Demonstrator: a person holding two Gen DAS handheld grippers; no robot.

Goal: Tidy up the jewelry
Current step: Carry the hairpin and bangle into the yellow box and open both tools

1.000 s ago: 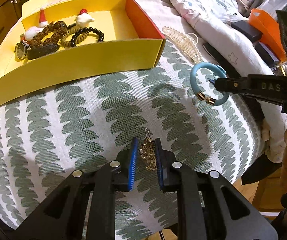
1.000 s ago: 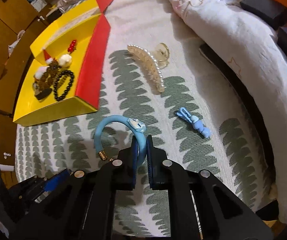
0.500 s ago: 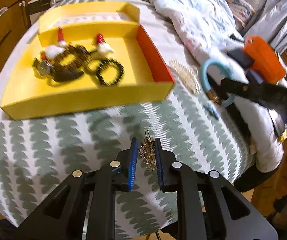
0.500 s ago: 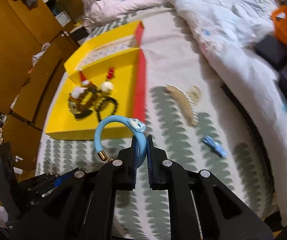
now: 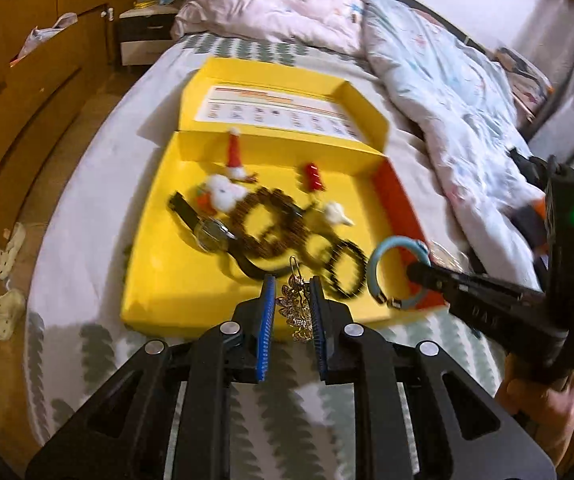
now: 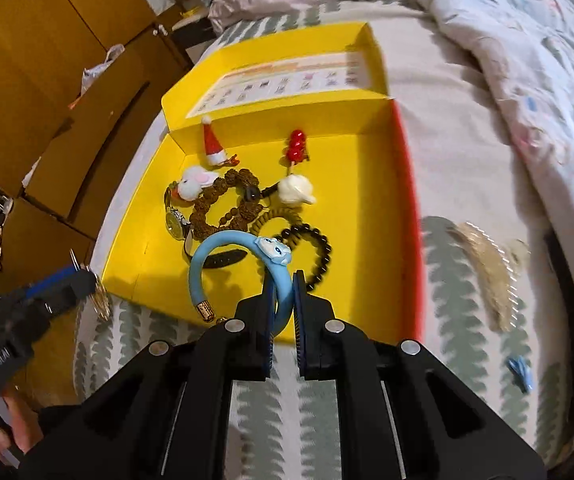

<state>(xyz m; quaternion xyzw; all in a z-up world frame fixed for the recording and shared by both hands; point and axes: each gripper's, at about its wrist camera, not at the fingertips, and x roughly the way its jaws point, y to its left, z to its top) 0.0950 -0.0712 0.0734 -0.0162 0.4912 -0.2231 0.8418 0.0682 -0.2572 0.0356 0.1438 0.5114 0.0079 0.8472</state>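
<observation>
A bed (image 5: pixel 99 168) carries a cover with a green leaf print (image 6: pixel 463 252) at its near end and plain pale cloth further back. A crumpled white quilt with small coloured prints (image 5: pixel 439 92) lies along its right side, and a pink bundle of bedding (image 5: pixel 271 8) sits at the head. Brown wooden cabinets (image 6: pixel 27 60) stand to the left, with a white nightstand (image 5: pixel 143 36) beyond. 2 pale slippers (image 5: pixel 7 276) lie on the floor.
</observation>
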